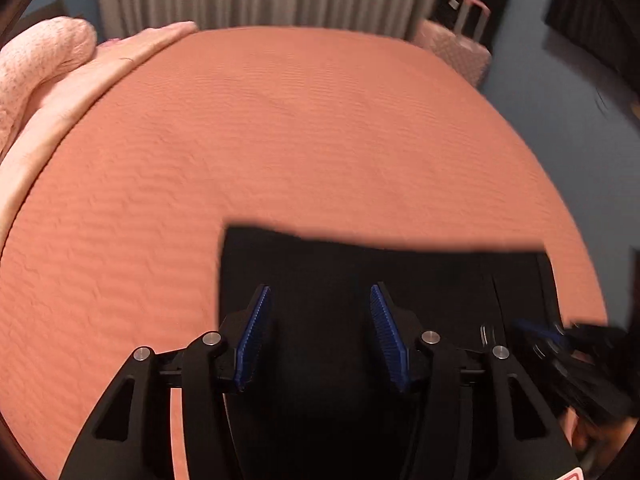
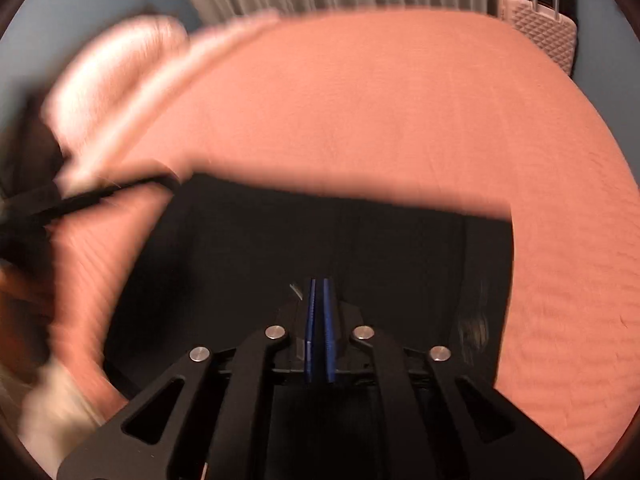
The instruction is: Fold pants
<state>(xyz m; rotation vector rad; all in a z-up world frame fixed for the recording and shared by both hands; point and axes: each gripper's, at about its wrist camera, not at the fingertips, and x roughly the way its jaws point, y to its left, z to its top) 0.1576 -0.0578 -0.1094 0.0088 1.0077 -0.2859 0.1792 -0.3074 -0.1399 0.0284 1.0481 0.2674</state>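
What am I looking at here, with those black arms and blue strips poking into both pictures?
No robot: a person holds a hand tool in each hand, each ending in tongs with blue ribbed pads. A wide-angle camera on each tool looks along its fingers, so one picture comes from the left tool, the other from the right. Below them lies a pair of black pants, folded into a flat block on a bed with a salmon-pink cover. The left tongs stand open above the pants, holding nothing. The right tongs are shut, pads together; no cloth shows between them. Behind the bed stands a pink suitcase.
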